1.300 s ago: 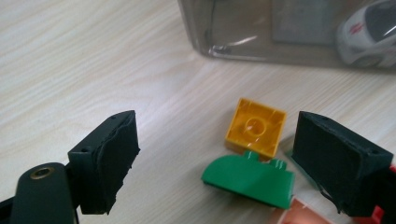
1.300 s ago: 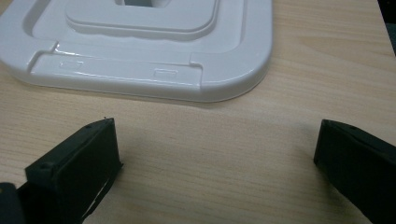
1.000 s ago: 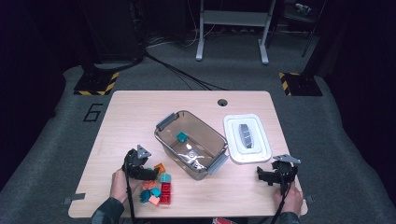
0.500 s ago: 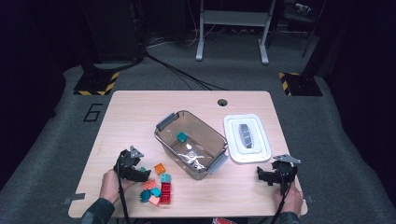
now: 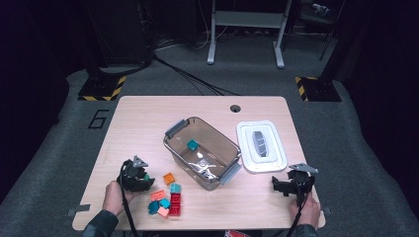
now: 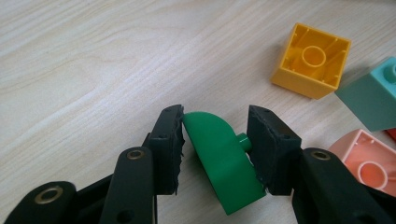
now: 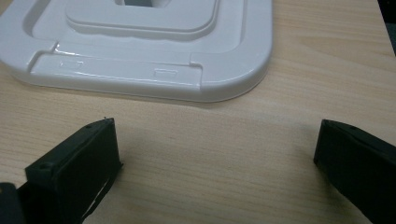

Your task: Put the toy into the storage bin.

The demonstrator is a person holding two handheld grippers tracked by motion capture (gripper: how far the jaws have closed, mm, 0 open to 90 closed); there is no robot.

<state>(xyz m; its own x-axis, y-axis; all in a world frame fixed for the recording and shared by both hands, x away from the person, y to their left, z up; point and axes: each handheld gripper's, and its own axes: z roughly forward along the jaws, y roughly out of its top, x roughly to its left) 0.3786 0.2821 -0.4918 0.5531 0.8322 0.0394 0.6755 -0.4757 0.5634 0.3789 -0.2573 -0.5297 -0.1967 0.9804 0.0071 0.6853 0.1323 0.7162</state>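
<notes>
closing in the last half second, the jaws of the left gripper point(image 6: 215, 154) have come in on a green block point(image 6: 222, 161), which is now clamped between the two pads at the near left of the table. compared with the earlier high views, the gripper has shifted only slightly, toward the left edge of the block pile, and the block is now pressed from both sides. this is judged to mean that the pick is made and that a lift toward the clear bin point(image 5: 201, 152) is the likely next step.

the green block is of smooth, glossy plastic, with one rounded, arched face and a small stud that meets the right pad. beside it, farther off, an orange-yellow block point(image 6: 311, 60) lies upside down, so that its hollow underside with ribs and a central tube is seen. a teal block point(image 6: 373, 100) and a pink hollow block point(image 6: 369, 163) lie to the right of it. the table point(image 5: 143, 123) is of pale wood grain with a matt finish.

the right gripper point(image 7: 215, 172) is held wide open over bare table at the near right, with nothing between its jaws, just short of the white lid point(image 7: 149, 51), which is glossy, moulded and round-cornered. one teal block already lies inside the bin.
</notes>
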